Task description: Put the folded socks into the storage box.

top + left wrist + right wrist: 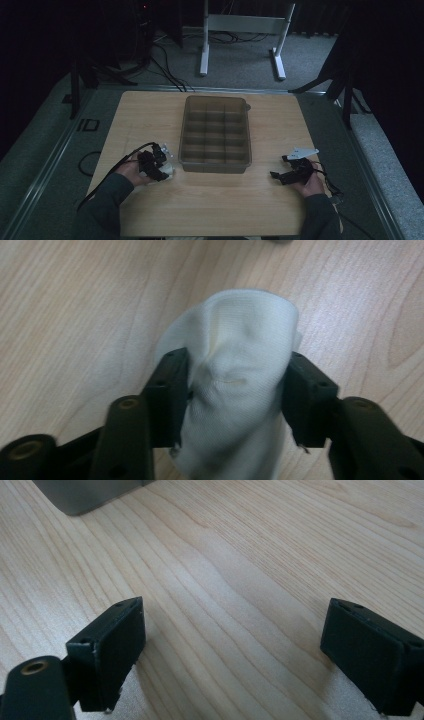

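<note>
While our left gripper [235,390] clamps the white sock [245,385], both pads pressing into the bunched knit, the sock rests on the table [150,115] just beside the near-left corner of the divided grey tray [215,132], apart from its wall. Our right gripper [235,650] is released, jaws spread wide over bare wood with nothing between them, near the tray's near-right corner.

Risks as we judge them:

- Grip sits on a soft fold, not a firm body. Knit compresses, so the sock could slide out between the pads on lifting, especially if only the outer layer is pinched.
- A good part of the sock sticks out beyond the pads. Carried toward the tray, that loose end could catch the tray's near wall and drag the sock free, or nudge the tray.
- Compartments look narrow against the bunched sock. Dropped loosely, it may straddle a divider instead of settling in one cell.
- Tray is unrestrained; the right gripper holds nothing and could not steady it in time if bumped.
- Dim light makes judging clearance over the tray rim uncertain.
</note>
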